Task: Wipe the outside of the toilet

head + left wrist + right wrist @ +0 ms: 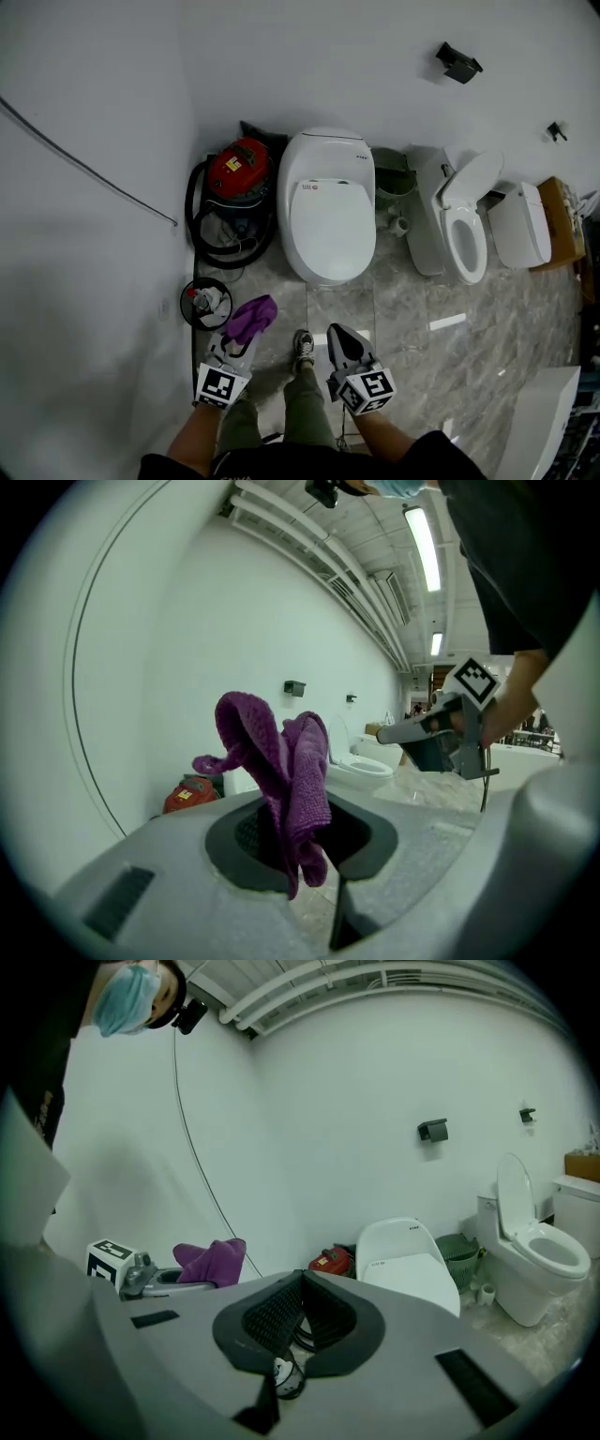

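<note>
Flanking the toilet: red vacuum, bin.

Probably a sanitary-ware test room: closed toilet, open toilet, red vacuum.

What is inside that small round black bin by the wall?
A crumpled white item with a red part lies in the round black bin; anything beneath it is covered.

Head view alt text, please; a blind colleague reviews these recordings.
From above, the left tool grips a crumpled purple cloth while the right tool is shut and empty, both short of a closed white toilet beside a red vacuum cleaner.
</note>
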Motion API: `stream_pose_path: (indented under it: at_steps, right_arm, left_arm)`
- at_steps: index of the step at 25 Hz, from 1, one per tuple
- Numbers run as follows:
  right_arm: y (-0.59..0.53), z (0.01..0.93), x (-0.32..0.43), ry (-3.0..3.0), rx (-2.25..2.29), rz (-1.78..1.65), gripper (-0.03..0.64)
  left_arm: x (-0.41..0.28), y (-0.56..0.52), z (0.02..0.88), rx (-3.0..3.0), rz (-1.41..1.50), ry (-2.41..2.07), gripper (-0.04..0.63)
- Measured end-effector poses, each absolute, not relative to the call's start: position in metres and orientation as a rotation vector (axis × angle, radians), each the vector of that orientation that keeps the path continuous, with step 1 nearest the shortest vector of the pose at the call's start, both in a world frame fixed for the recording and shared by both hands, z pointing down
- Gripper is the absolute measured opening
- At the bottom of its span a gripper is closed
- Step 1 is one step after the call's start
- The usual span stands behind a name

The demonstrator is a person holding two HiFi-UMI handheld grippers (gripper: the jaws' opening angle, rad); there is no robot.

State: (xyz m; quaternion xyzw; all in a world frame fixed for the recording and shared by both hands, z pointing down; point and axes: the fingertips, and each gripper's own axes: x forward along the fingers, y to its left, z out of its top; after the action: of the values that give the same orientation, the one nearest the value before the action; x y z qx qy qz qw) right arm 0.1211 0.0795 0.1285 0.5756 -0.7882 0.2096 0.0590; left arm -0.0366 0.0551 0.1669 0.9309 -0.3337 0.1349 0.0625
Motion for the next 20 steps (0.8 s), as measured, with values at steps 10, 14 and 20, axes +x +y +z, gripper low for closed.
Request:
stream_pose_path:
  at_steps: [10, 14, 20]
  right_arm:
    - [0.012, 0.255, 0.132, -2.403, 1.693, 0.704, -0.002]
    - [-0.004, 0.308, 0.135, -2.402, 1.704, 0.725, -0.002]
    - [-0.022, 0.369, 0.138, -2.437, 1.687, 0.683, -0.002]
  left_arm:
    - [0.003, -0.012, 0.292, 2.781, 0.421, -0.970, 0.069]
    - [0.022, -0.027, 0.343, 2.800, 0.412, -0.940, 0.069]
    - [0.037, -0.039, 0.412, 2.797, 0.445, -0.890, 0.069]
